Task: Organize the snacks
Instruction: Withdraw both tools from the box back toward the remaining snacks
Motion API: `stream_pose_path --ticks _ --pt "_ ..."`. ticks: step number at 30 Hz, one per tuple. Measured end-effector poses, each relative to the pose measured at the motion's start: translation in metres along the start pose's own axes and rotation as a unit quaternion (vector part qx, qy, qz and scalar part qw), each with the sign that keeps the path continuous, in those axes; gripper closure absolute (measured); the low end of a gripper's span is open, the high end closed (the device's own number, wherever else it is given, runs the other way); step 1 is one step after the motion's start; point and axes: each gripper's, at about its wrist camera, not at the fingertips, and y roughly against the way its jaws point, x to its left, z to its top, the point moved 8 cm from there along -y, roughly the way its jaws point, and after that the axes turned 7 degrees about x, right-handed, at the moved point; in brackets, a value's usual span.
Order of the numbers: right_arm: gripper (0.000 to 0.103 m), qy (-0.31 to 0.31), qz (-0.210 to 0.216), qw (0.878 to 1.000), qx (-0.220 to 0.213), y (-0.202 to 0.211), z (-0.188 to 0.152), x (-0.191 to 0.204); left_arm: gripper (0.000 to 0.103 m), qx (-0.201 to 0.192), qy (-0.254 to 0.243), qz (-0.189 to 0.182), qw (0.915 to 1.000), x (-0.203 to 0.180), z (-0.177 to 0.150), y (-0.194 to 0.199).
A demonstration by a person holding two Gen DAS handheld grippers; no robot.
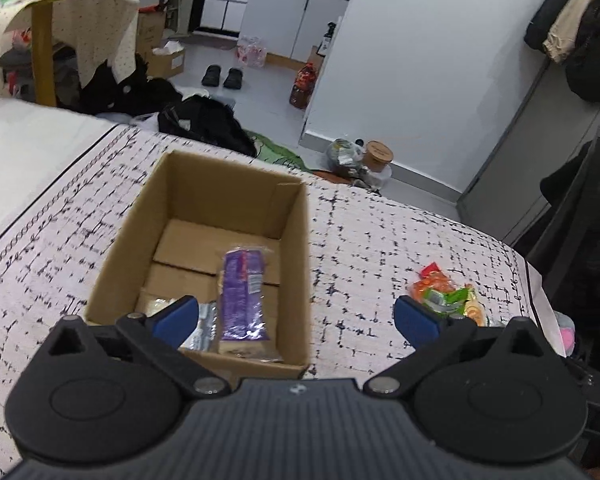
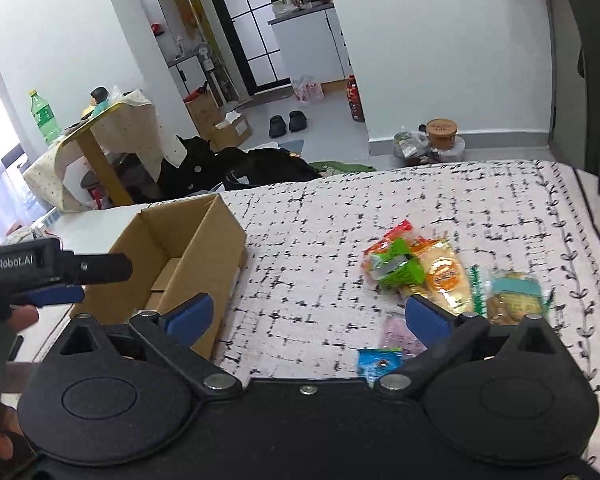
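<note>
Right now your left gripper [image 1: 296, 314] has its blue-padded fingers [image 1: 178, 314] spread wide with nothing between them, poised over the near wall of the open brown cardboard box [image 1: 300, 264]. Just beyond the left finger, on the box floor, lie a purple plastic-wrapped snack bar [image 1: 242, 296] and a silvery foil packet [image 1: 204, 326] touching its side.

Your right gripper [image 2: 310, 314] is equally wide and empty, hanging above the patterned bed cover [image 2: 320, 240]. Beyond its right finger sits the loose pile still to sort: a green-and-orange crinkly snack bag [image 2: 394, 266], a round orange-labelled pastry in clear film [image 2: 446, 276] touching it, and a teal-banded biscuit pack [image 2: 514, 296] further right. A small blue packet [image 2: 380, 362] lies nearest, close under the gripper body.

These will likely be light, soft and slippery, and the film may slide between the pads. The pastry and biscuits look crushable, so you should pinch each by its sealed edge or narrow waist, not its middle. The bed beneath gives, so press down gently.
</note>
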Motion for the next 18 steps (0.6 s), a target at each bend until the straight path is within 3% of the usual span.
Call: stream_pose_path --ticks 18 --pt "0.0 -0.018 -0.026 0.999 -0.008 0.022 -0.006 -0.048 0.0 0.023 -0.039 -0.033 0.9984 -0.06 -0.006 -0.01"
